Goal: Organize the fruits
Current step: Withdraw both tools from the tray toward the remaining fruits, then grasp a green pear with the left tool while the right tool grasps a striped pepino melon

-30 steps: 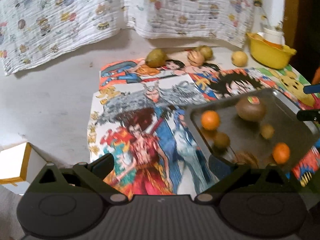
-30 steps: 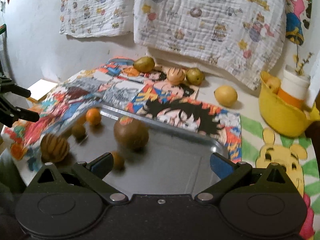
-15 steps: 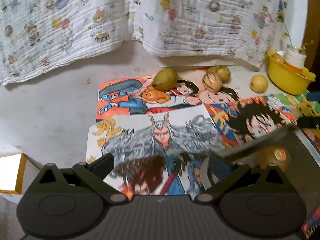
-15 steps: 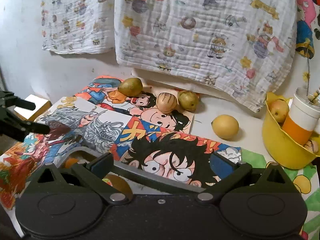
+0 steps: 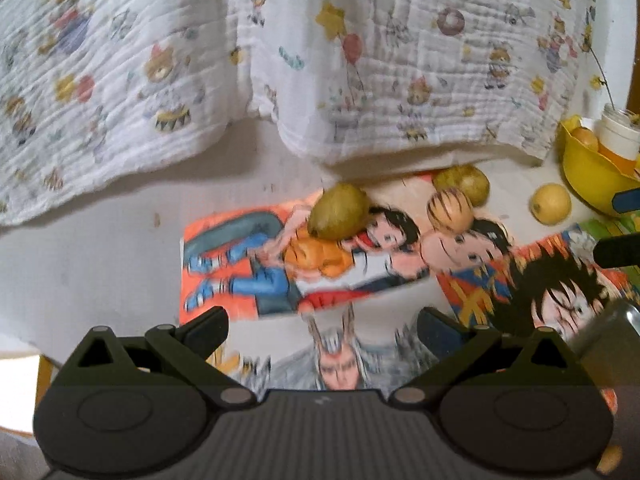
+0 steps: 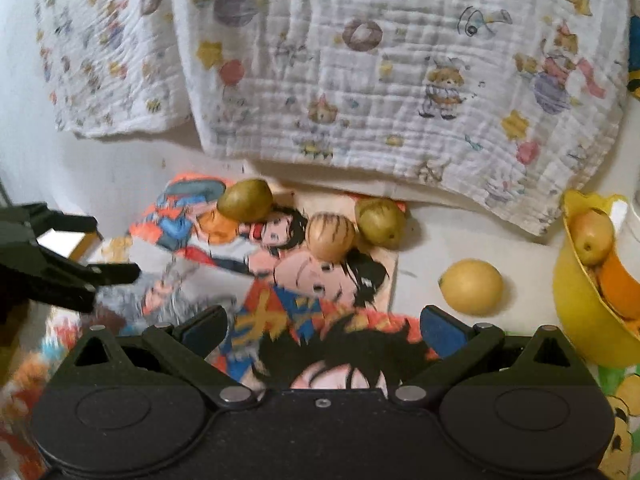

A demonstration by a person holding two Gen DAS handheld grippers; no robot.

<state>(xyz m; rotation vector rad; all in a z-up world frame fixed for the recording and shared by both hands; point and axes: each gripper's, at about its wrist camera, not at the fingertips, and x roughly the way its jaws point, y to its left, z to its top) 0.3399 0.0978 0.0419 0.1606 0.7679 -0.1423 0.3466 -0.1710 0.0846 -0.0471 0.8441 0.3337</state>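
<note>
Left gripper: jaws spread wide, nothing between them; it hangs over the cartoon-printed mat. Right gripper: jaws likewise spread wide and holding nothing, over the same mat.

Landmark taken: the striped tan fruit, resting on the far part of the mat. A green fruit sits just to its right and slightly behind, touching or nearly so; which cannot be settled from the right wrist view. A second green fruit lies to its left, apart from it, at the far edge of the mat. A yellow lemon-like fruit lies to the right of the striped fruit and nearer the camera, off the mat on the white surface. Further right stands a yellow bowl; a yellowish fruit and an orange object sit inside it.

Left wrist view confirms the same row: striped fruit, green fruit behind it, the other green fruit to its left, yellow fruit to its right, bowl beyond; a grey metal tray corner shows nearer the camera and right of the striped fruit, blurred.

A patterned white cloth hangs behind the row.
</note>
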